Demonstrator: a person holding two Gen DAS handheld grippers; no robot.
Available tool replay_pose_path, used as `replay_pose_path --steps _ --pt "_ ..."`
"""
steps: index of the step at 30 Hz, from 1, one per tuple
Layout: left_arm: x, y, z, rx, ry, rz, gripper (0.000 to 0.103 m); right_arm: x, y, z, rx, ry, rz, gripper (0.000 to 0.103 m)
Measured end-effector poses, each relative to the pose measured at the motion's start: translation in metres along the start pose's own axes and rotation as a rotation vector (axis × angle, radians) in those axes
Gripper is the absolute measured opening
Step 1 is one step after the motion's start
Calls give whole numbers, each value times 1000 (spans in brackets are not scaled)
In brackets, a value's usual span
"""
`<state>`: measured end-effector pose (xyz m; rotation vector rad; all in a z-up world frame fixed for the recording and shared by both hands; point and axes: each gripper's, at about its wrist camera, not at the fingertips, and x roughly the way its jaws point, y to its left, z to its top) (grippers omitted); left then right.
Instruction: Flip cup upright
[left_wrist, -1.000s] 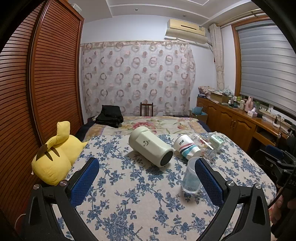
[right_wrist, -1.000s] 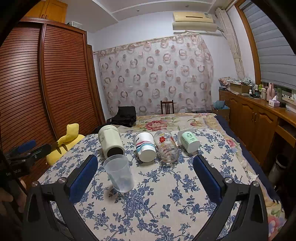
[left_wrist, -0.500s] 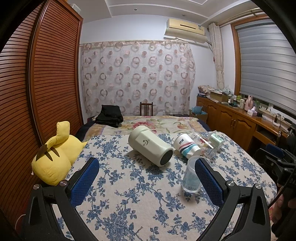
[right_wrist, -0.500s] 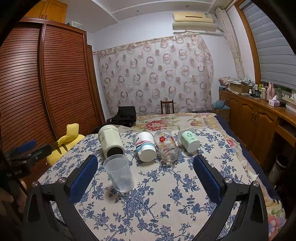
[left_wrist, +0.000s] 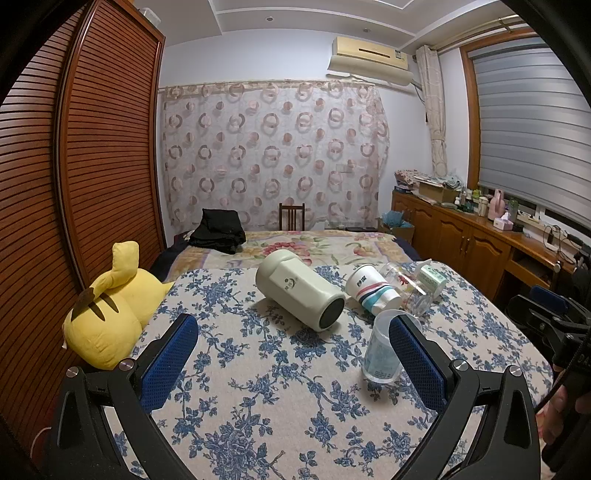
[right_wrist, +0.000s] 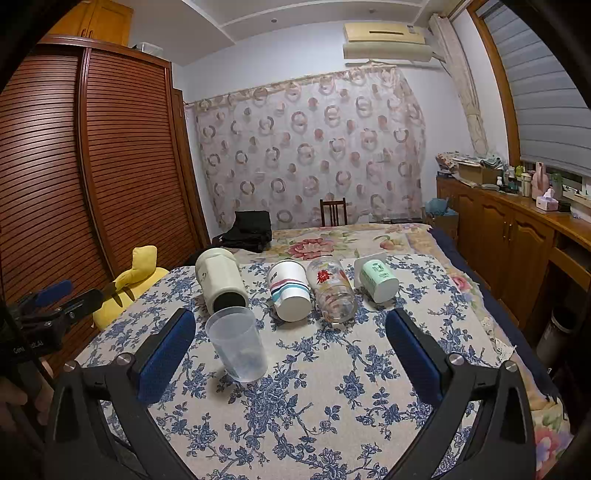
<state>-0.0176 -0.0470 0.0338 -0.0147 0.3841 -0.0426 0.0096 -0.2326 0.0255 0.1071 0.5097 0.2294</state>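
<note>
Upright already, a clear plastic cup (right_wrist: 237, 344) stands empty on the flowered tablecloth (right_wrist: 332, 398), nearest the grippers. Behind it four more lie on their sides in a row, mouths toward the near edge: a cream jar (right_wrist: 221, 281) with a dark opening, a striped paper cup (right_wrist: 289, 288), a flowered glass (right_wrist: 331, 290) and a small green cup (right_wrist: 379, 279); nothing shows inside any. The left gripper (left_wrist: 293, 363) is spread wide and holds nothing, its right finger just in front of the clear cup. The right gripper (right_wrist: 290, 356) gapes equally, empty. A yellow plush (left_wrist: 110, 310) lies at the table's left edge.
</note>
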Motion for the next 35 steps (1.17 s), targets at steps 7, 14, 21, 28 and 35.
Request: replay_pose_path --steps 7,14,21,28,35 --pt "0 0 0 -1 0 1 103 0 -1 0 0 0 1 103" --pt "0 0 0 3 -4 0 103 0 -1 0 1 -1 1 103" --pt "0 0 -1 3 -6 -2 103 0 -1 0 1 0 2 103" --pt "1 0 -1 7 -3 -4 103 0 -1 0 2 0 1 103" --pt "1 0 -1 7 -3 -3 103 0 -1 0 3 0 2 103"
